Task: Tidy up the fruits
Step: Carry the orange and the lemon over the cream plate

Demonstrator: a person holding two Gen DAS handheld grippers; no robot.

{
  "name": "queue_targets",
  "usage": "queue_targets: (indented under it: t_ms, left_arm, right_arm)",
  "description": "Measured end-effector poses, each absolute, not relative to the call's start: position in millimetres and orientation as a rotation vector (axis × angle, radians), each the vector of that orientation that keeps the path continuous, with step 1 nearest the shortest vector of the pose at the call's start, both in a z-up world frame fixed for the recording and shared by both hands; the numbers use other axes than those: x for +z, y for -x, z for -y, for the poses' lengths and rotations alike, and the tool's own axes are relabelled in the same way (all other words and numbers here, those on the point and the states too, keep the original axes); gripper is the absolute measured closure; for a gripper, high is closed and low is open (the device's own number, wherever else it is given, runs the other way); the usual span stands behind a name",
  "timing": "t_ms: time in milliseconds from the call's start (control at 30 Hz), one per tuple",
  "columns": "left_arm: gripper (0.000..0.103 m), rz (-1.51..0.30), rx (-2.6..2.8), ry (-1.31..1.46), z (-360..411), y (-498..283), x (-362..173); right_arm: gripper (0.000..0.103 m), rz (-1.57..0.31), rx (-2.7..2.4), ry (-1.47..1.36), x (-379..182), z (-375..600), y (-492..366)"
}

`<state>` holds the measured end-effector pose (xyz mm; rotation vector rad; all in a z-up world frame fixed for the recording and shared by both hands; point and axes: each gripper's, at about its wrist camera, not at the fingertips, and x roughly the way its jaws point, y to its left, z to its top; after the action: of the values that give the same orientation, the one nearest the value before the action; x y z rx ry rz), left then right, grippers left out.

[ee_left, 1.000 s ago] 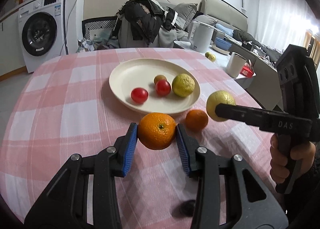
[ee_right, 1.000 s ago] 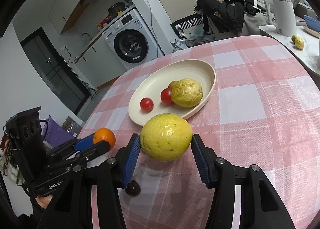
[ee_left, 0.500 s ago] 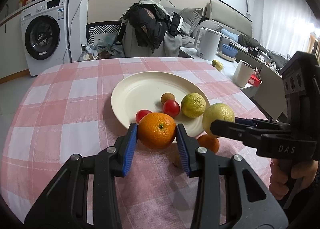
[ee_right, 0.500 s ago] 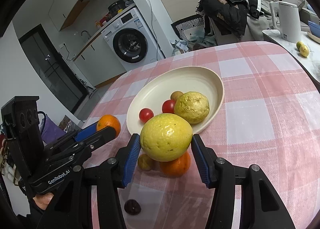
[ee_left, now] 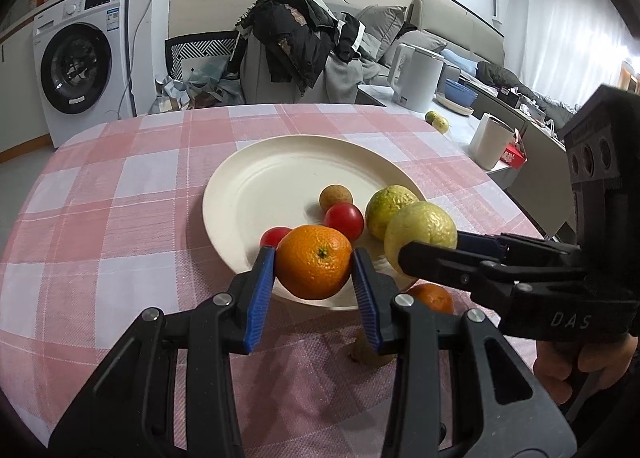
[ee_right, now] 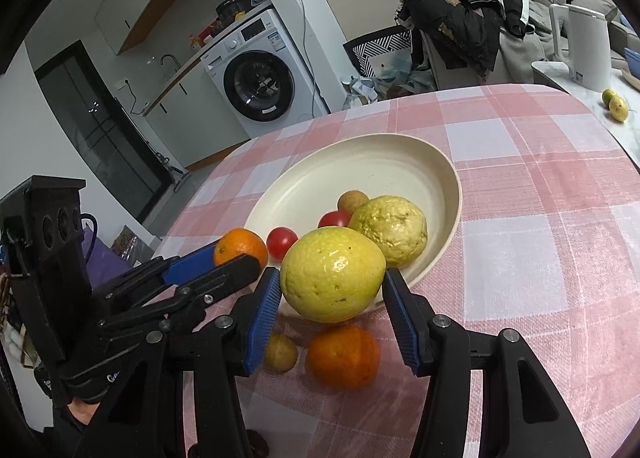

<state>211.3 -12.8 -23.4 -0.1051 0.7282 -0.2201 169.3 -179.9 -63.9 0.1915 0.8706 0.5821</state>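
The checked worktop (ee_left: 120, 194) carries everything here, and at its middle sits the cream plate (ee_left: 280, 162), the collecting spot, with its far half bare and room to spare. Already gathered along its near side: a bumpy yellow-green citrus (ee_right: 390, 234), two red tomatoes (ee_left: 345, 220), and a little brown fruit (ee_left: 335, 197) behind them.

Now the carriers. The right gripper (ee_right: 332, 298) is clamped on a big yellow citrus (ee_right: 334, 274), held in the air over the plate's near rim, looks ready to be set down beside its bumpy cousin. The left gripper (ee_left: 314, 270) is clenched on an orange (ee_left: 314, 261), also above the near rim, just in front of a tomato. Both fruits ride between blue pads, clear of the cloth, so nothing rolls.

Left out on the worktop, just short of the plate: a second orange (ee_right: 343, 356) and a small yellowish fruit (ee_right: 281, 352) beside it. Those, I'd judge, come next.
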Motion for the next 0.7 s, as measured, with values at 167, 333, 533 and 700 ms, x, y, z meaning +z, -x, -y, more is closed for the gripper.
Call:
queue_targets:
  t_ms: [167, 333, 533, 700]
  left_arm:
    - [0.067, -0.742, -0.228, 0.089, 19.0, -218.9, -28.3]
    - [0.067, -0.753, -0.232, 0.076, 22.9, -224.6, -32.9]
    - [0.067, -0.76, -0.234, 0.063, 26.3, -233.0, -36.4]
    - [0.067, -0.764, -0.242, 0.054, 31.3, -239.5, -38.8]
  right_arm:
    - [0.05, -0.872, 0.564, -0.161, -64.1, 176.4, -171.6]
    - [0.05, -0.861, 0.532, -0.144, -63.7, 178.5, -176.4]
    - [0.05, -0.849, 0.51, -0.138, -64.5, 181.8, -185.8]
    - [0.05, -0.832, 0.5, -0.145, -66.9, 183.6, -192.7]
